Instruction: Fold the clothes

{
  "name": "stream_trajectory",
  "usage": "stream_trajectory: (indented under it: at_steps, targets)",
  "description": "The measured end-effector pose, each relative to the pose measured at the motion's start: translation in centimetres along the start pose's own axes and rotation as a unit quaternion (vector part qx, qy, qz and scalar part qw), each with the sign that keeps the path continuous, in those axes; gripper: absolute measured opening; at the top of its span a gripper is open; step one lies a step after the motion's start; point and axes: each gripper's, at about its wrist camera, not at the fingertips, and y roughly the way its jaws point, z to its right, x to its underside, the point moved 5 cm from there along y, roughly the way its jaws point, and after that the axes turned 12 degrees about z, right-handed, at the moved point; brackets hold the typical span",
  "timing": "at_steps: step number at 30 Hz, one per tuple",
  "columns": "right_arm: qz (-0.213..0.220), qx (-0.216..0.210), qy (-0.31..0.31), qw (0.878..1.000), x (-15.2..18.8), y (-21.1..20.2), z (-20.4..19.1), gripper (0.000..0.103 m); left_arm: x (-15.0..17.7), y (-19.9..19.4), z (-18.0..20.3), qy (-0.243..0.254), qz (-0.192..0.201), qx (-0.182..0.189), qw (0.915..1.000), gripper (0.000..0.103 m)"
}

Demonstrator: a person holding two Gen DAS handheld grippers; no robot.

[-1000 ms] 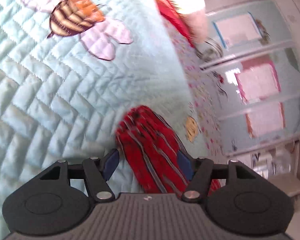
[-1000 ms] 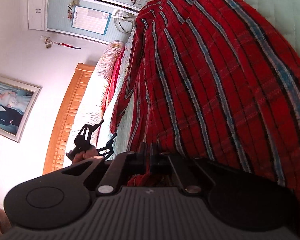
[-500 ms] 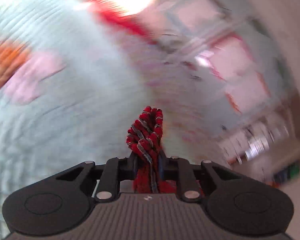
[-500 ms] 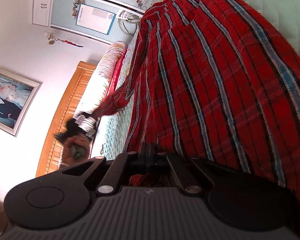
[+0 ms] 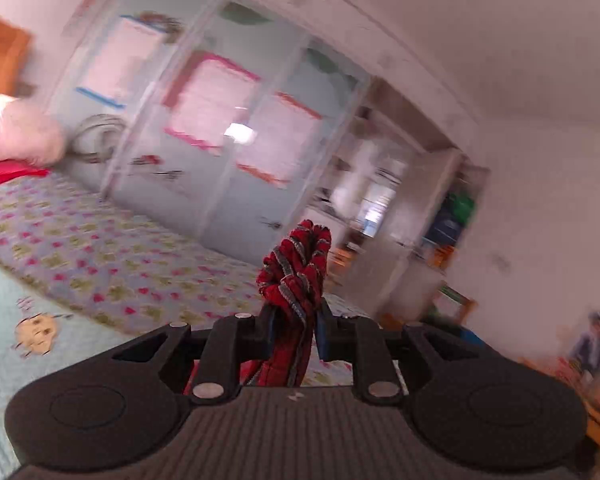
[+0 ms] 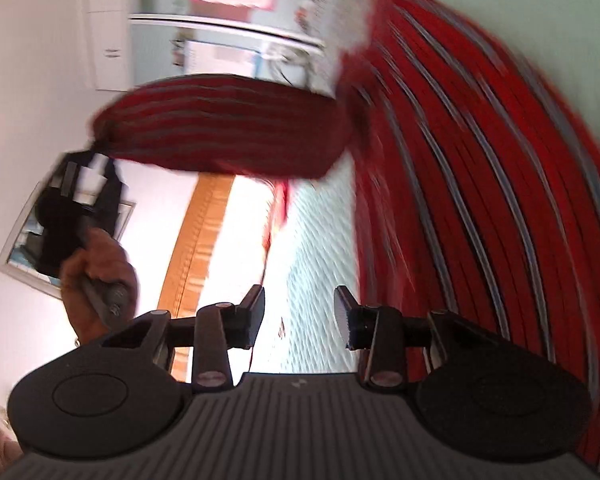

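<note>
**Above the bed: sleeve end lifted, right jaws let go**

Over the quilt (image 6: pixel 316 264), left gripper (image 5: pixel 295 330) clamped narrow on a bunched fold of the red plaid shirt (image 5: pixel 296 268), raised clear of the bed (image 5: pixel 100 256). From the right wrist view, same gripper (image 6: pixel 88 172) held in a hand (image 6: pixel 100 276), shirt sleeve (image 6: pixel 228 128) stretched taut from it toward the shirt body (image 6: pixel 480 184). Right gripper (image 6: pixel 300 316) jaws just opened, standing apart with nothing between them, only quilt visible in the gap. Shirt body spread along the right side. Both views motion-blurred.
</note>
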Motion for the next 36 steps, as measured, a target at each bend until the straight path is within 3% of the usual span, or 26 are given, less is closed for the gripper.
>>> stream_trajectory:
  at_steps: [1,3,5,8,11,14,18,21,24,26,28,30,32,33,36]
  targets:
    - [0.005,0.010,-0.025,1.000,-1.3,0.4,-0.7,0.032,-0.2,-0.3,-1.0,-0.012,0.009,-0.020,0.9997,0.019]
    - [0.013,0.038,-0.072,0.997,-3.8,2.1,-1.5,0.010,-0.8,-1.4,-3.8,-0.039,0.034,-0.060,0.9968,0.019]
    - [0.026,0.063,-0.101,0.993,-6.6,4.7,-1.7,0.003,-2.1,-2.6,-6.5,-0.058,0.062,-0.090,0.9923,0.019]
    - [0.060,0.076,-0.125,0.987,-10.0,8.6,-1.9,0.001,-3.4,-4.5,-9.5,-0.087,0.088,-0.121,0.9849,0.019]
    - [0.096,0.072,-0.105,0.987,-12.4,13.1,-1.2,0.002,-4.4,-5.9,-12.5,-0.128,0.102,-0.147,0.9756,0.019]
    - [0.088,0.104,-0.111,0.984,-12.4,18.5,1.4,0.003,-4.5,-6.9,-14.1,-0.163,0.102,-0.148,0.9703,0.019]
    - [0.045,0.178,-0.145,0.972,-10.1,24.1,6.3,0.000,-4.3,-6.1,-12.3,-0.156,0.086,-0.078,0.9810,0.019]
    - [0.062,0.177,-0.177,0.966,-9.6,24.0,5.9,0.000,-3.6,-4.8,-8.2,-0.148,0.056,0.015,0.9872,0.019]
    - [0.059,0.171,-0.164,0.970,-10.0,23.7,6.0,0.000,-2.3,-3.9,-3.0,-0.137,0.004,0.129,0.9821,0.019]
    - [0.050,0.164,-0.150,0.974,-10.3,23.5,6.1,0.000,-1.0,-3.7,1.1,-0.112,-0.042,0.201,0.9723,0.019]
    - [0.036,0.143,-0.117,0.982,-10.9,22.3,5.9,0.002,1.3,-4.2,5.5,-0.048,-0.096,0.263,0.9587,0.019]
    - [0.027,0.114,-0.077,0.990,-11.8,20.1,5.5,0.022,4.5,-5.0,8.8,0.019,-0.155,0.310,0.9378,0.019]
    - [0.053,0.094,-0.048,0.993,-12.8,15.2,5.1,0.033,8.4,-5.6,10.7,0.078,-0.210,0.328,0.9176,0.019]
    - [0.062,0.091,-0.037,0.993,-13.2,12.6,5.1,0.033,10.4,-5.8,11.0,0.101,-0.233,0.327,0.9102,0.019]
    - [0.067,0.119,-0.031,0.990,-13.0,4.6,6.0,0.040,16.3,-5.9,11.1,0.152,-0.288,0.306,0.8947,0.019]
